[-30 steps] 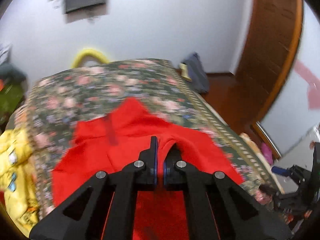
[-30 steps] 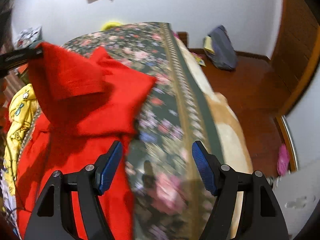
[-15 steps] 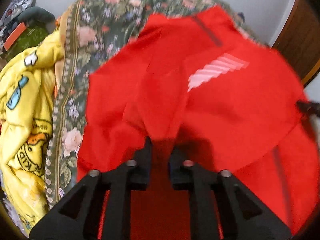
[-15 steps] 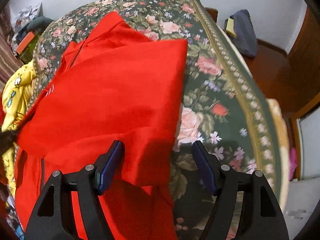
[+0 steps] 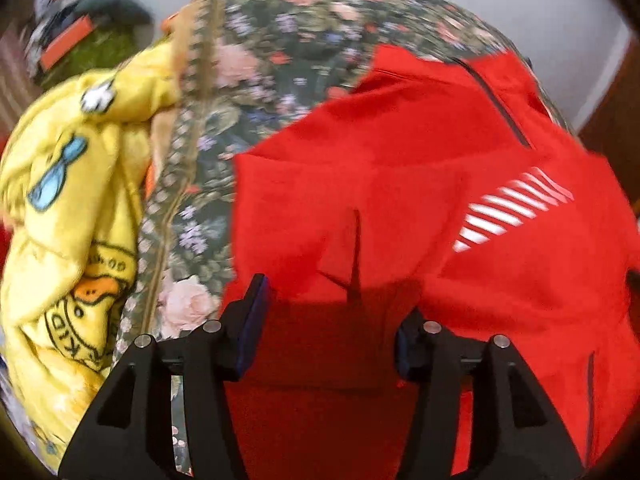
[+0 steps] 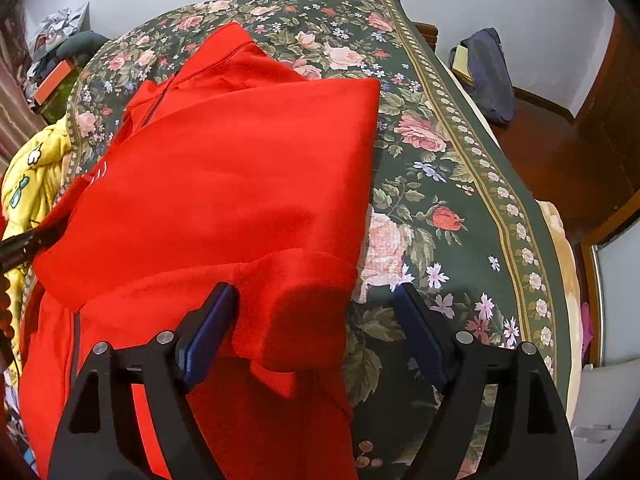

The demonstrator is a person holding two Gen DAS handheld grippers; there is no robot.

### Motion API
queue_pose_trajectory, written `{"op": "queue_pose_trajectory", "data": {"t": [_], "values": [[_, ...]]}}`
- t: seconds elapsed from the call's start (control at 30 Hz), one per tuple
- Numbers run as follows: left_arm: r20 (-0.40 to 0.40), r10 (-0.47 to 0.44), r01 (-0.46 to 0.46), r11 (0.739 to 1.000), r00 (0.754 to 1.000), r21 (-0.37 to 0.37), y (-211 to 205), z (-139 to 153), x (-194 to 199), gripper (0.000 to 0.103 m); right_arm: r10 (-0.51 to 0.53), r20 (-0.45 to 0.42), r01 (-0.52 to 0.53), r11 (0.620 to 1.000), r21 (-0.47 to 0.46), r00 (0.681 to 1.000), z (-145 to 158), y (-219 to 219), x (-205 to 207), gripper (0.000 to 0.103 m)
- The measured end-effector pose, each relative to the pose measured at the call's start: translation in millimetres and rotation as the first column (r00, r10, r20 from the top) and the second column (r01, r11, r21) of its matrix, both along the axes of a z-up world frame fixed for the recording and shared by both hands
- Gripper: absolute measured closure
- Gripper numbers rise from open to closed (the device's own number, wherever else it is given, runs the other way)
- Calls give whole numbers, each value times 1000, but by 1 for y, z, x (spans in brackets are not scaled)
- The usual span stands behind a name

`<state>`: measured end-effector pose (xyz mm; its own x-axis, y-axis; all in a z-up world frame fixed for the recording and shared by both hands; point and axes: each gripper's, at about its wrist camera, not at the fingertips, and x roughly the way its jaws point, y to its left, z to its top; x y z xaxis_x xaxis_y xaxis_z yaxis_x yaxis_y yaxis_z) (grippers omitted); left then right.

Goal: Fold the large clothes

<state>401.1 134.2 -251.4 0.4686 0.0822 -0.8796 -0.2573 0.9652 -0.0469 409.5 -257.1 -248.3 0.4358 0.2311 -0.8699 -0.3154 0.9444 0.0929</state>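
In the left wrist view, the left gripper has its two fingers spread wide apart. Nothing is pinched between them. Right in front of it lies the red jacket, spread on the flowery bedspread. The jacket has white stripes on one side and a dark zipper near the top. A fold of red cloth sits just ahead of the fingers. To the left, a yellow blanket with a duck picture is bunched up at the edge of the bed. This view is a bit blurry.

In the right wrist view, the right gripper also has its fingers spread wide, holding nothing. The red jacket lies on the left part of the flowery bedspread, with one side folded over the middle. A folded sleeve end sits between the open fingers, close to the left one. I cannot tell if it touches. A dark bag leans on the wall past the bed. The yellow blanket shows at the far left.
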Motion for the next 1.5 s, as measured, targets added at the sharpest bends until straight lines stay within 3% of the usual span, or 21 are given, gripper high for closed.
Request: {"op": "queue_pose_trajectory", "data": {"t": [0.1,0.17,0.27,0.33,0.5,0.67,0.83,1.1,1.3,1.5], "values": [[11,63,-62,995,998,-77,27,-4,-15,43,-1,1,1,1000,2,1000,0,0,0,23],[3,87,-87,993,996,-79,39,-8,-27,42,-2,1,2,1000,1,1000,0,0,0,23],[-23,138,-138,990,990,-20,56,-15,-44,42,-3,0,3,1000,1,1000,0,0,0,23],[-72,185,-179,981,980,75,70,-24,-53,43,-6,2,6,1000,0,1000,-1,0,-1,22],[-116,144,-123,977,983,172,79,-23,-73,43,-11,-4,11,1000,-3,1000,-1,0,-1,21],[-53,76,-67,985,996,158,70,11,-73,42,-13,-32,11,999,-40,999,9,5,3,21],[19,6,-8,993,1000,118,55,44,-52,42,69,80,-61,993,-98,994,45,20,1,21],[113,-85,76,994,990,81,28,74,16,39,123,200,-114,992,-56,972,89,50,32,21],[110,-131,123,990,985,72,11,59,80,39,127,185,-128,992,-11,975,79,79,72,21],[60,-151,148,987,987,60,6,19,136,39,141,142,-140,990,-18,980,52,108,118,21]]}}
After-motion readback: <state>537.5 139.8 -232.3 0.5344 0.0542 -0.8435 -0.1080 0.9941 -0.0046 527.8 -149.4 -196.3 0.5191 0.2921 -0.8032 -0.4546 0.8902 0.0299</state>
